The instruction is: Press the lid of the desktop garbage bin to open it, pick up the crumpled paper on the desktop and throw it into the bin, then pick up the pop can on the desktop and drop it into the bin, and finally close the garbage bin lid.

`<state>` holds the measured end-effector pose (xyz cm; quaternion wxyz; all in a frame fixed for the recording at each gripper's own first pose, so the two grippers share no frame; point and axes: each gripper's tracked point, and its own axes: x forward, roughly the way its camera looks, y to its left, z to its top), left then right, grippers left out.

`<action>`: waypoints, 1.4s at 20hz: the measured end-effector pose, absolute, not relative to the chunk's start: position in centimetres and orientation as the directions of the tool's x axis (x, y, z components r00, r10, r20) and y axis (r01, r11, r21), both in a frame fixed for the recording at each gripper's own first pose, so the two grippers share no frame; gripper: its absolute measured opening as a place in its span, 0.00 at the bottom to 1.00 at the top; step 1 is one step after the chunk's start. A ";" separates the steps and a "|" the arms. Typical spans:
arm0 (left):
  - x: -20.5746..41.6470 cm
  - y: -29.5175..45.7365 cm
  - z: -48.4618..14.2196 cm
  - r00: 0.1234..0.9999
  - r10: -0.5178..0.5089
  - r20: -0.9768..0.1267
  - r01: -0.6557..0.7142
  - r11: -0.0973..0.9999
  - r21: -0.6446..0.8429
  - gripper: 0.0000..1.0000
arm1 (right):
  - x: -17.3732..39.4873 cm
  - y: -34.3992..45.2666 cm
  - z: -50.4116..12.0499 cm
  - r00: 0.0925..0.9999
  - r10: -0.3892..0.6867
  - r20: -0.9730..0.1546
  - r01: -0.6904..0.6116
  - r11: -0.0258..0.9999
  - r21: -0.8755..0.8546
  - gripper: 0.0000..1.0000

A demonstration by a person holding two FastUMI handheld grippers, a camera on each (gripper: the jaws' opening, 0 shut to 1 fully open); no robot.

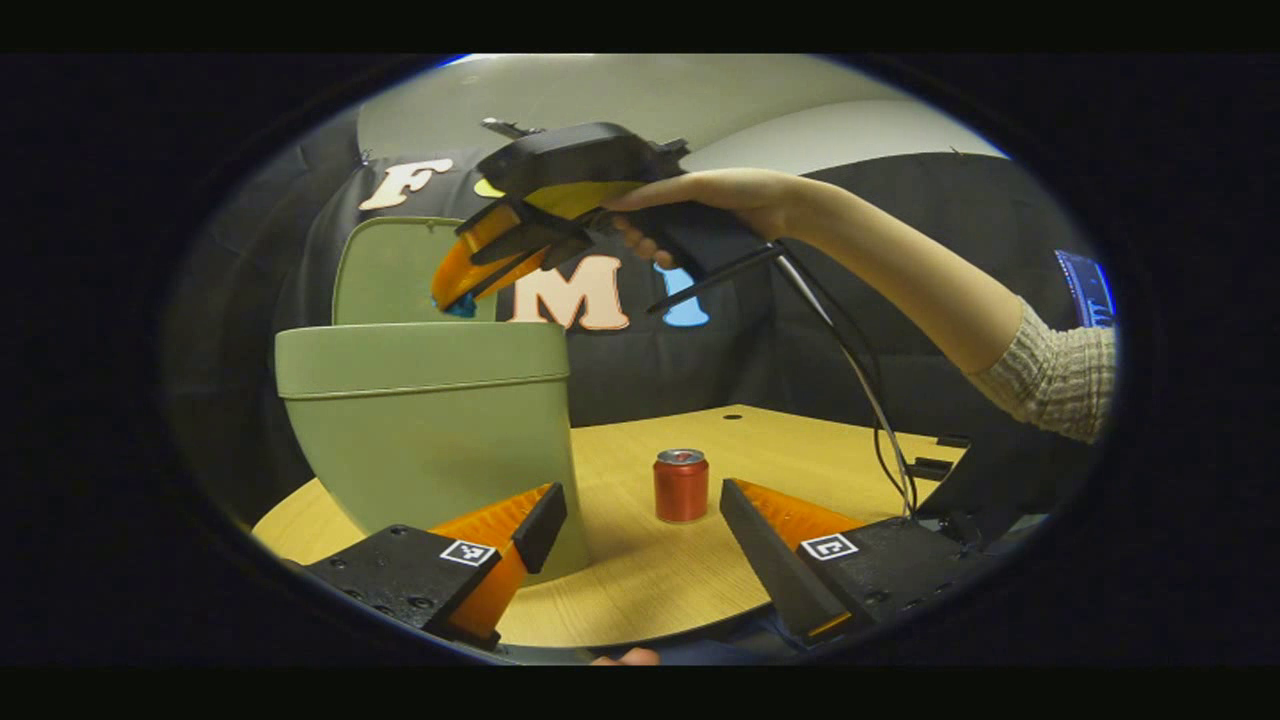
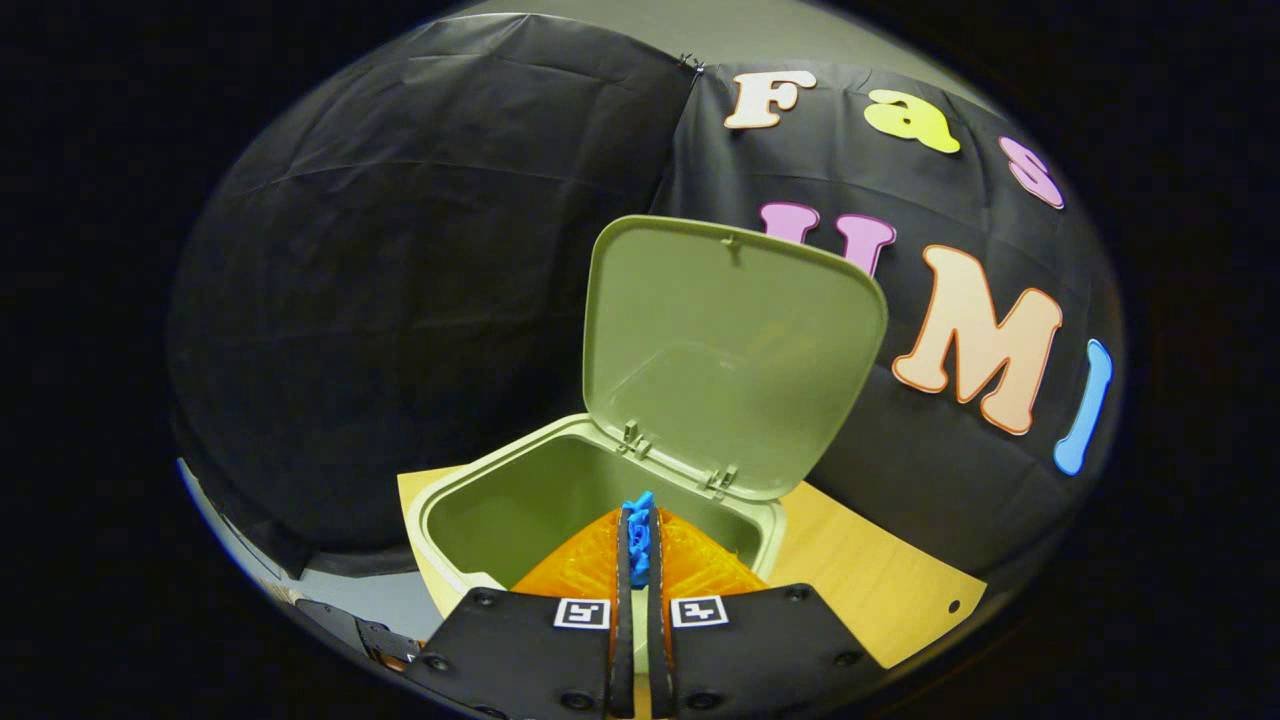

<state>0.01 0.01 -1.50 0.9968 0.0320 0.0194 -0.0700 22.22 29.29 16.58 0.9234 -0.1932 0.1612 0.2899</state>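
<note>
With the right gripper [image 2: 636, 545] pinching blue paper [image 2: 638, 525] over the open bin [image 2: 455, 505], spread its fingers only above the mouth; the left gripper [image 1: 640, 530] is wide, the can [image 1: 681, 485] on the tabletop [image 1: 640, 590].

The garbage bin [image 1: 430, 420] and its raised lid [image 2: 725, 350] look like smooth moulded plastic with a soft, matt sheen — the lid's underside just as even as the walls. The pop can [image 1: 681, 486] is glossy metal, its rim bright, and it stands on a desktop [image 1: 650, 570] of pale wood-grain laminate, smooth and lightly reflective. The crumpled paper [image 2: 638, 530] shows a rough, creased surface, and the person's sleeve [image 1: 1055, 375] is a ribbed knit cloth — soft and matt
</note>
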 end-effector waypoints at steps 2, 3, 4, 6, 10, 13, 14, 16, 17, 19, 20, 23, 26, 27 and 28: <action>-0.1 0.0 -1.2 0.989 -0.142 -0.036 0.144 0.988 0.060 0.94 | 22.6 29.8 16.2 0.775 0.477 -0.414 -0.603 0.753 -0.261 0.10; -0.1 0.0 -1.2 0.989 -0.143 -0.033 0.144 0.988 0.055 0.94 | 22.7 29.9 16.1 0.774 0.479 -0.413 -0.604 0.754 -0.257 0.11; -0.2 0.0 -1.1 0.989 -0.145 -0.032 0.146 0.988 0.051 0.95 | 22.7 30.0 15.8 0.771 0.482 -0.417 -0.607 0.754 -0.250 0.12; -0.1 -0.1 -1.1 0.989 -0.148 -0.028 0.149 0.988 0.048 0.94 | 22.6 29.6 15.5 0.770 0.483 -0.416 -0.606 0.758 -0.242 0.17; -0.2 -0.1 -1.1 0.986 -0.162 -0.032 0.163 0.986 0.039 0.95 | 22.6 28.8 16.0 0.773 0.504 -0.384 -0.610 0.757 -0.234 0.89; -0.1 0.0 -1.3 0.988 -0.155 -0.027 0.156 0.987 0.037 0.95 | 22.2 27.4 16.8 0.787 0.509 -0.348 -0.597 0.771 -0.222 1.00; -0.1 0.0 -1.3 0.988 -0.154 -0.028 0.155 0.987 0.036 0.94 | 22.0 26.9 17.3 0.795 0.509 -0.331 -0.589 0.778 -0.219 1.00; -0.1 -0.1 -1.5 0.987 -0.156 -0.035 0.157 0.987 0.028 0.94 | 21.6 25.0 18.0 0.811 0.503 -0.298 -0.571 0.792 -0.216 0.98; 0.0 -0.2 -1.6 0.986 -0.159 -0.040 0.160 0.987 0.023 0.94 | 21.3 23.7 18.4 0.825 0.493 -0.275 -0.553 0.803 -0.222 1.00; 0.0 -0.4 -1.8 0.985 -0.169 -0.044 0.169 0.985 0.017 0.94 | 20.5 20.7 18.9 0.855 0.467 -0.224 -0.513 0.826 -0.236 1.00; 0.1 -0.5 -1.9 0.983 -0.181 -0.041 0.182 0.983 0.016 0.95 | 20.0 19.1 19.0 0.866 0.456 -0.205 -0.496 0.836 -0.233 0.98; 0.7 -1.0 -1.9 0.978 -0.206 -0.035 0.207 0.978 0.028 0.95 | 18.1 14.3 18.6 0.892 0.423 -0.161 -0.450 0.869 -0.208 0.98; 1.7 -2.8 -2.2 0.972 -0.227 -0.054 0.230 0.972 0.039 0.95 | 16.1 9.0 17.3 0.922 0.371 -0.108 -0.386 0.901 -0.199 0.98; 2.2 -2.9 -2.5 0.970 -0.232 -0.066 0.235 0.971 0.036 0.95 | 15.4 7.4 16.1 0.931 0.351 -0.099 -0.364 0.910 -0.196 1.00; 2.7 -3.2 -2.8 0.969 -0.235 -0.079 0.238 0.971 0.035 0.95 | 14.8 5.6 15.1 0.940 0.330 -0.091 -0.342 0.921 -0.188 0.98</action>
